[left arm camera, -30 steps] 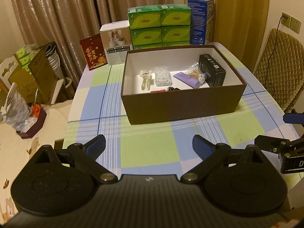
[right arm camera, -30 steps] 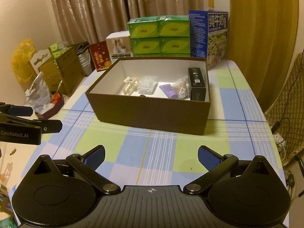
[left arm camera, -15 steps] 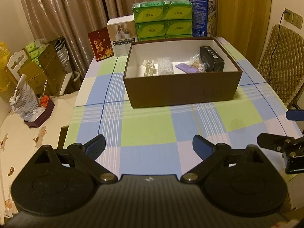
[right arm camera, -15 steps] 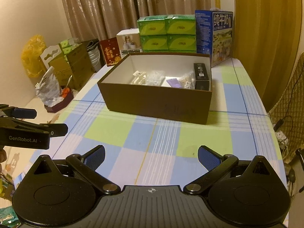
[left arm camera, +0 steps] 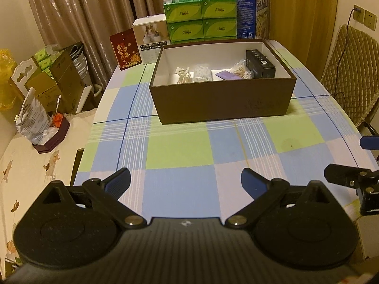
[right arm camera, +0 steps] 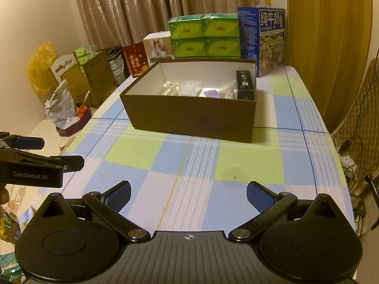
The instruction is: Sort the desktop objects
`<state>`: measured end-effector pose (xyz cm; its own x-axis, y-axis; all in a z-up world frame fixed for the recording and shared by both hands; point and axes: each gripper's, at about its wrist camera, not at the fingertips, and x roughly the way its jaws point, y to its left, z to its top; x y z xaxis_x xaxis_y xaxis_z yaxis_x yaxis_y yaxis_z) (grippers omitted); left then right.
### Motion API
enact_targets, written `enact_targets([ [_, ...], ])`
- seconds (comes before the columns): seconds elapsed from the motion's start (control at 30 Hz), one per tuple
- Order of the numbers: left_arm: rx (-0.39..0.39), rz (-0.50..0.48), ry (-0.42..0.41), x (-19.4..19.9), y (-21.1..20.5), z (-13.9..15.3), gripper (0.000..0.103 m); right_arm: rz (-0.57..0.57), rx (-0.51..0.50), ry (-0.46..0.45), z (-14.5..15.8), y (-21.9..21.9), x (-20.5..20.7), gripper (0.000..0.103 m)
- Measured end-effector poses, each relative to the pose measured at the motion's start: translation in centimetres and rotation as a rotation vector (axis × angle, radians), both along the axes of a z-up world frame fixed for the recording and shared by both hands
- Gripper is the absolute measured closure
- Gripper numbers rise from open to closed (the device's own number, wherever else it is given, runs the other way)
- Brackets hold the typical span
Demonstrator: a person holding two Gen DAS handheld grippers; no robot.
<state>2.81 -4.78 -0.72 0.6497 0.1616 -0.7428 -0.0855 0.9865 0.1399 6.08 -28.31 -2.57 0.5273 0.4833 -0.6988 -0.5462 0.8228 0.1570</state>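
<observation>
The left gripper (left arm camera: pixel 185 181) hangs over the near edge of the tabletop (left arm camera: pixel 180 151) with its blue-padded fingers (left arm camera: pixel 118 181) spread wide and nothing between them. The right gripper (right arm camera: pixel 188 196) is in the same state, fingers (right arm camera: pixel 259 196) wide apart and empty, also above the near edge, toward the right side. Each gripper shows at the margin of the other's view, so the two sit side by side and apart.

Past both grippers the checked cloth of the tabletop lies bare up to the brown box (left arm camera: pixel 222 104), which stands open toward the far edge. Inside it, along its floor, lie a pale clip-like piece (left arm camera: pixel 182 77) at the left, a clear plastic case (left arm camera: pixel 202 73) beside it, a purple flat item (left arm camera: pixel 227 75), a bag of cotton swabs (left arm camera: pixel 241 71) and a black box (left arm camera: pixel 260 64) against the right wall.

Behind the brown box, along the far edge of the tabletop, stand a red card (left arm camera: pixel 125 48), a white carton (left arm camera: pixel 151 39), stacked green tissue packs (left arm camera: pixel 201 19) and a blue milk carton (right arm camera: pixel 263 40) at the far right corner. A quilted chair (left arm camera: pixel 350 75) stands off the right edge.
</observation>
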Motion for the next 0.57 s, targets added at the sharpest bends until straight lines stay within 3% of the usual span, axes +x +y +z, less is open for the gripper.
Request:
enact_targets([
  [0.57,0.006,0.041,0.024,-1.8,-1.2,-1.0,0.004,0.029,-0.002,0.032,-1.0,-1.6,-0.6,0.002],
])
